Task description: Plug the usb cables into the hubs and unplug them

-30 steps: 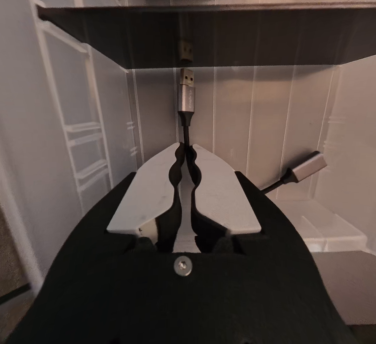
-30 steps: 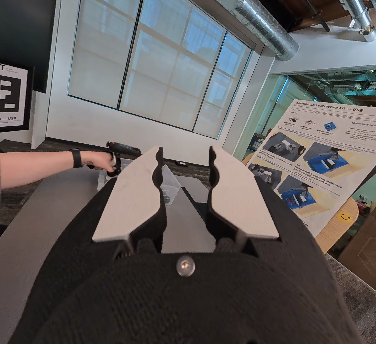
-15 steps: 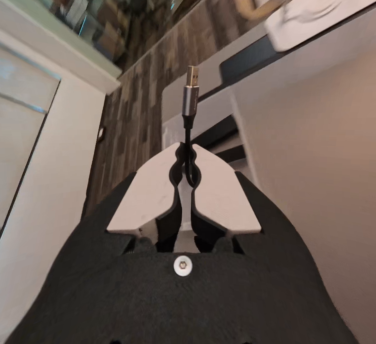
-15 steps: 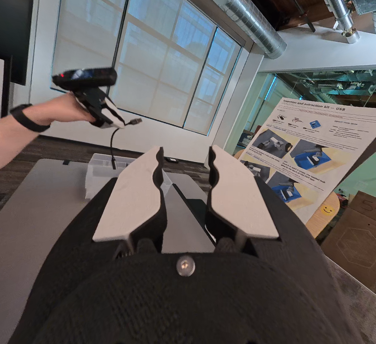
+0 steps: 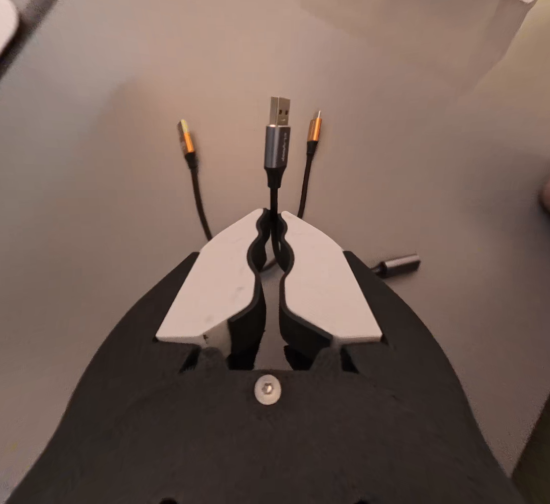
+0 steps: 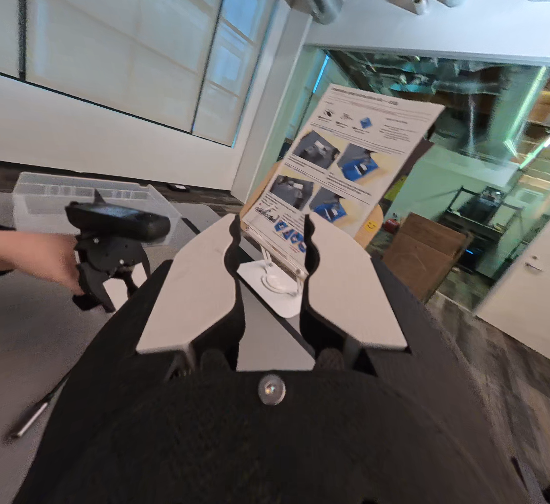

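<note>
Now the left gripper (image 5: 272, 215), clamped on the grey usb cable (image 5: 277, 144), has swung from the clear bin (image 6: 89, 194) to mid-frame over the table (image 5: 119, 72) (no hub visible); the right gripper (image 6: 270, 227) gapes empty.

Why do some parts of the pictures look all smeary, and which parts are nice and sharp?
In the left wrist view the grey USB plug held in the left tool is sharp, while the table edges and corners smear and the light looks warm and dim. In the right wrist view the right tool is fairly crisp, but the person's hand, the poster and the room behind blur in bright daylight.
</note>
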`<state>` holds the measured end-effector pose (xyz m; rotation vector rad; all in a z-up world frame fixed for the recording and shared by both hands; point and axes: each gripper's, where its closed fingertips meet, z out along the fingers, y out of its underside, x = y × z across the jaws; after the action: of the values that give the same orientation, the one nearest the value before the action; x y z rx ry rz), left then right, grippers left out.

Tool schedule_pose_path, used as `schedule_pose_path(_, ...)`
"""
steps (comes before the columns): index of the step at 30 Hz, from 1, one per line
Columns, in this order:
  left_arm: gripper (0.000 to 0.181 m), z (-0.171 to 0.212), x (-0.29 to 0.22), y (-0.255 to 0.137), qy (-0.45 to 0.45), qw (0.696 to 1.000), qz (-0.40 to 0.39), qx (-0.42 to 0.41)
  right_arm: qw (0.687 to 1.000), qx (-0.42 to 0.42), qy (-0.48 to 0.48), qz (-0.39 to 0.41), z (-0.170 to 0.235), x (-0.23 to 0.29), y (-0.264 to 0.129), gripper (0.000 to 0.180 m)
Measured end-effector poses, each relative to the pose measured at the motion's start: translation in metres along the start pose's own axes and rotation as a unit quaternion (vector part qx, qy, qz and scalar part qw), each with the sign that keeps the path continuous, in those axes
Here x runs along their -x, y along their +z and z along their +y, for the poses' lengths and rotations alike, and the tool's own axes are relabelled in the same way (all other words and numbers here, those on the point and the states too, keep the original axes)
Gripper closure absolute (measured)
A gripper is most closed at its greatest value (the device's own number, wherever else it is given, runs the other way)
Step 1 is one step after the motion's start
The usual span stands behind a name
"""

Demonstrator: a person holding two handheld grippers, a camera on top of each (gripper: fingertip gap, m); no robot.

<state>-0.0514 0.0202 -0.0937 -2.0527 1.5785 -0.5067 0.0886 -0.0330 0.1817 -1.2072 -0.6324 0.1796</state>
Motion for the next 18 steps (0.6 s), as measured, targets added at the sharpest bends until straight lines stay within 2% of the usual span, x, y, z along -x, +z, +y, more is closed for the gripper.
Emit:
schedule_pose_path(1,0.178,-0.002,0.001,0.012,0.007,1.000,0.007,0.014,1.000,0.004,0.006,0.006,0.003,-0.005,-0.005,0.139)
schedule_pose_path(4,0.178,-0.006,0.011,0.036,0.020,0.999,0.006,0.027,0.999,-0.003,0.031,0.021,0.007,-0.019,-0.017,0.139)
schedule_pose_path(6,0.153,-0.013,0.020,0.035,0.010,1.000,0.000,-0.010,0.998,-0.014,0.053,0.034,0.008,-0.029,-0.023,0.139)
schedule_pose_path(7,0.148,-0.017,0.023,0.028,0.003,0.999,0.006,-0.037,0.997,-0.020,0.064,0.041,0.009,-0.034,-0.026,0.139)
schedule_pose_path(9,0.131,-0.027,0.033,-0.002,-0.015,0.994,0.005,-0.106,0.995,-0.031,0.080,0.054,0.010,-0.042,-0.032,0.139)
schedule_pose_path(11,0.130,-0.031,0.055,-0.045,-0.030,0.986,-0.021,-0.160,0.993,-0.048,0.090,0.061,0.007,-0.049,-0.036,0.140)
schedule_pose_path(13,0.132,-0.026,0.094,-0.097,-0.028,0.977,-0.084,-0.196,0.990,-0.082,0.101,0.057,-0.003,-0.051,-0.039,0.140)
schedule_pose_path(16,0.133,0.006,0.157,-0.159,0.033,0.970,-0.163,-0.177,0.984,-0.141,0.113,0.009,-0.020,-0.040,-0.037,0.140)
schedule_pose_path(18,0.135,0.047,0.202,-0.183,0.054,0.970,-0.200,-0.130,0.985,-0.150,0.089,-0.020,-0.026,-0.027,-0.030,0.140)
